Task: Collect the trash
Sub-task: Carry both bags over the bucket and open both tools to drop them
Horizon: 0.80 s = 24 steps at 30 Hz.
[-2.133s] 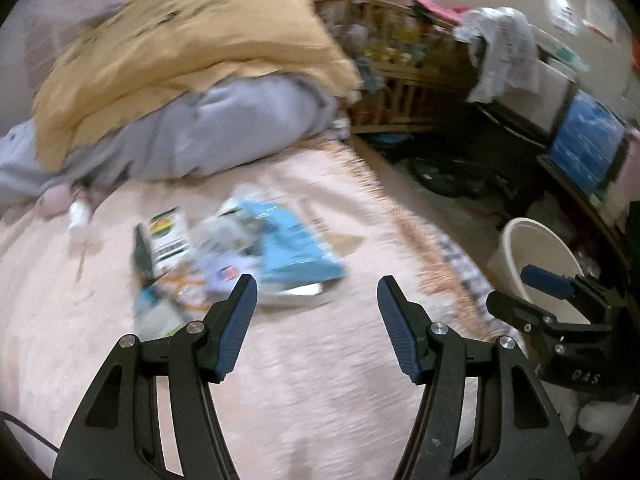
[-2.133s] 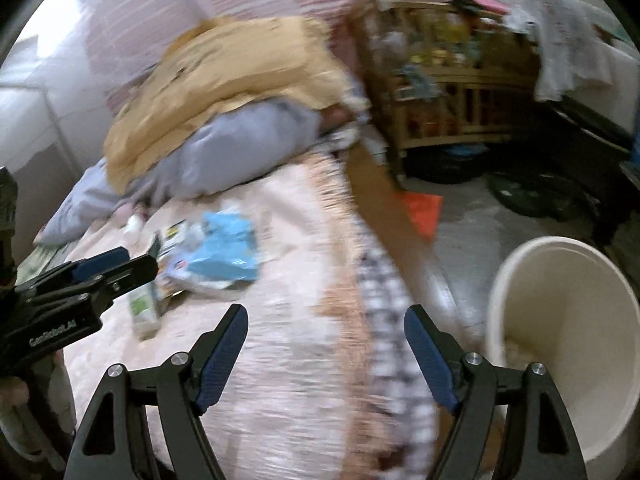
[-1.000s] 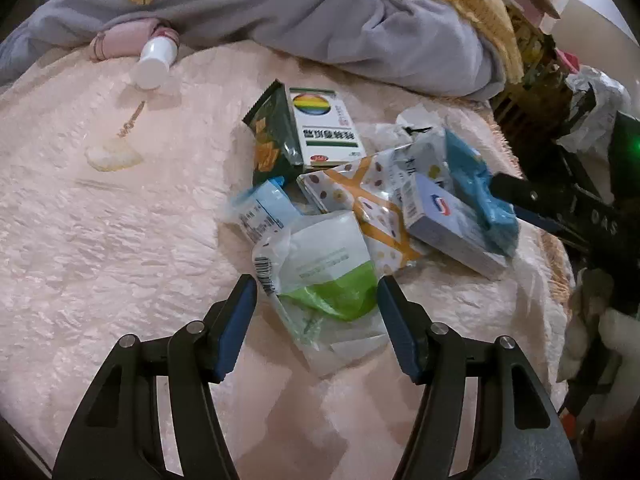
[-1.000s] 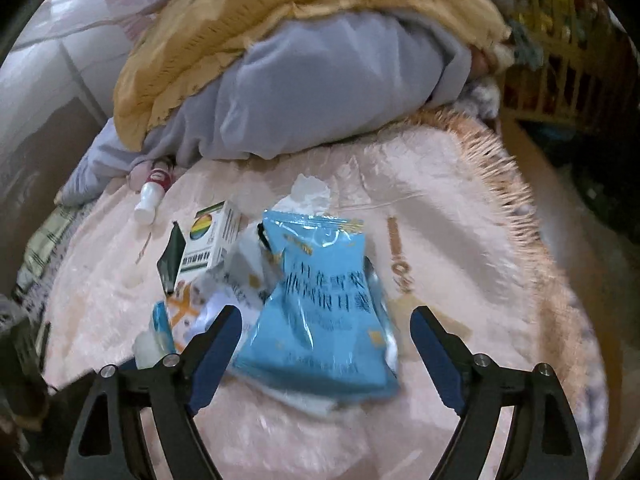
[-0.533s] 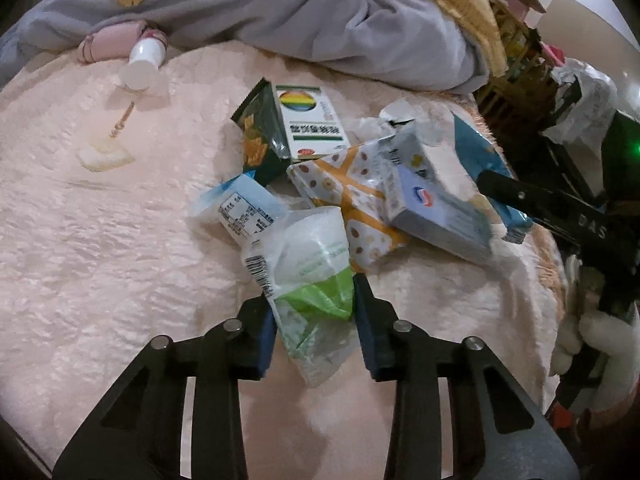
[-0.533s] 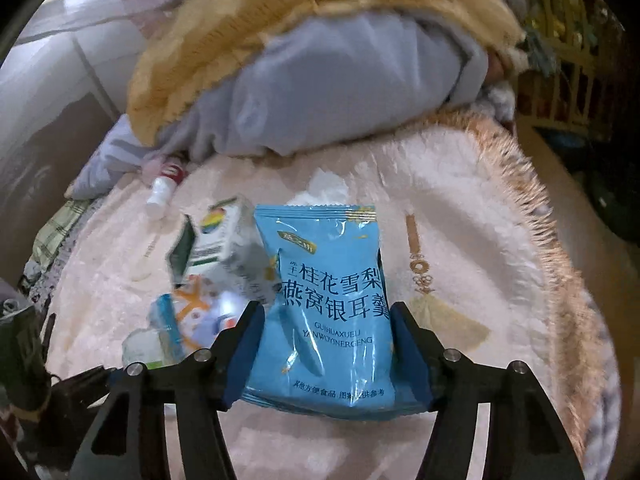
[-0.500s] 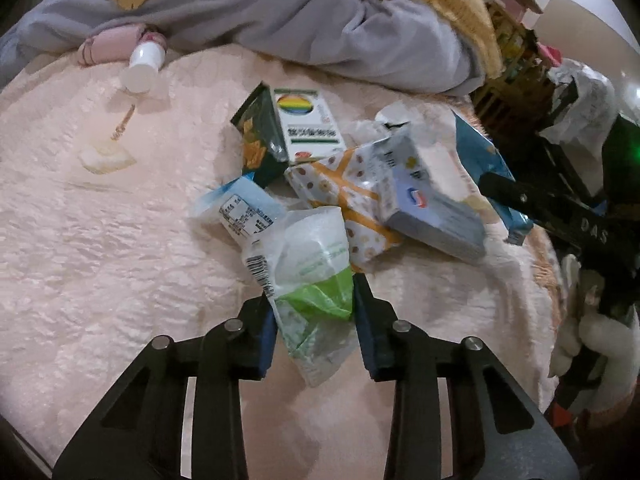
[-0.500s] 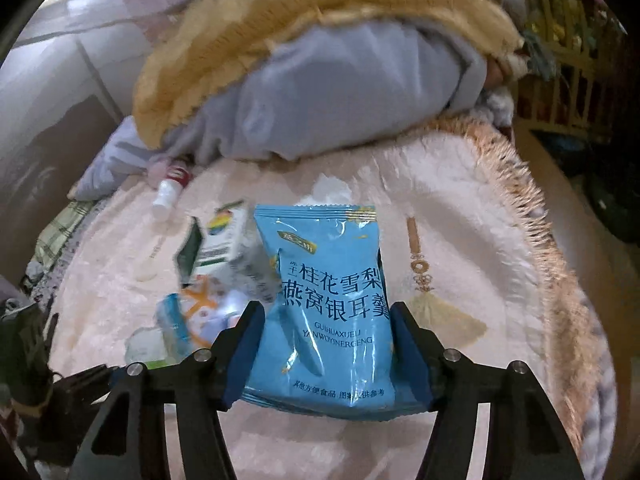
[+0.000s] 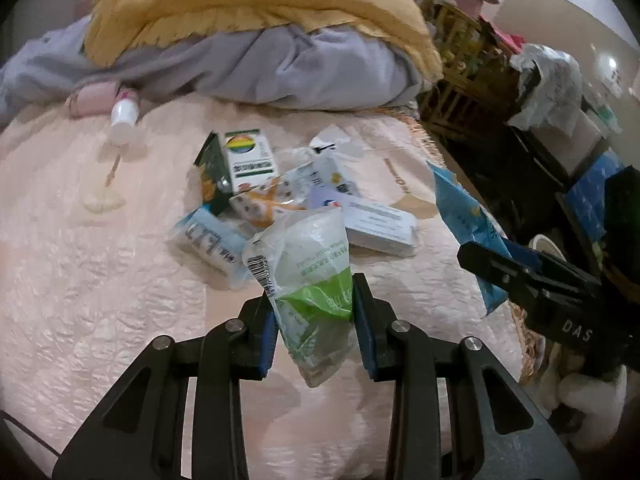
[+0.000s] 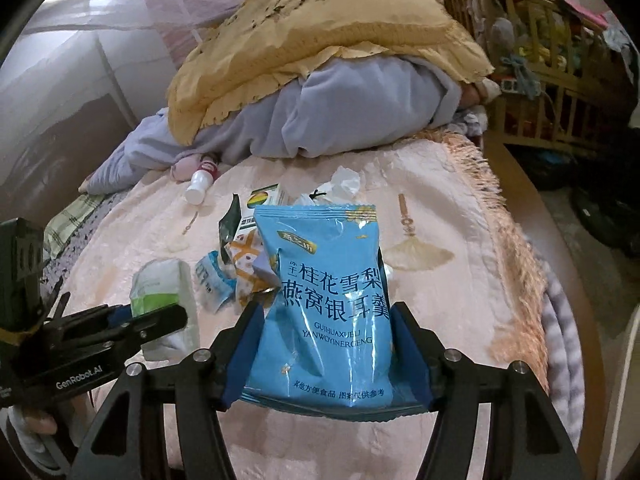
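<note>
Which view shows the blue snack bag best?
The right wrist view: the blue snack bag faces the camera, its print readable, held in the right tool. The left wrist view shows it only edge-on at the right, partly behind that tool's body, while the left tool holds a green-and-white packet.

Blue snack bag (image 10: 328, 300), green-white wrapper (image 9: 308, 280), both gripped
</note>
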Available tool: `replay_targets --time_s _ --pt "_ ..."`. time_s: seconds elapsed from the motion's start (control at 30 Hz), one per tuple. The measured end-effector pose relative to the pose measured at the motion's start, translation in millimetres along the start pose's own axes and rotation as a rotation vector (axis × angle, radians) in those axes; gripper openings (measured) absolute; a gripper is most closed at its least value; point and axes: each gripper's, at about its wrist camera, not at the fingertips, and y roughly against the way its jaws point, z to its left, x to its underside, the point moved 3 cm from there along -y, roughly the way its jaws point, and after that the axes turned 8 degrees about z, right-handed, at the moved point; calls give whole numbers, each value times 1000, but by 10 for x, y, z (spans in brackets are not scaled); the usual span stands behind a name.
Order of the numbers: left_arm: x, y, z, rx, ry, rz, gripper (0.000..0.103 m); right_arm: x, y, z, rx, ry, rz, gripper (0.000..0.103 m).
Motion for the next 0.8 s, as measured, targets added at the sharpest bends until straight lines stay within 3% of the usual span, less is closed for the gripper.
replay_targets --time_s 0.8 --pt "-102 82 -1122 -12 -249 -54 31 354 905 -596 90 -100 -117 64"
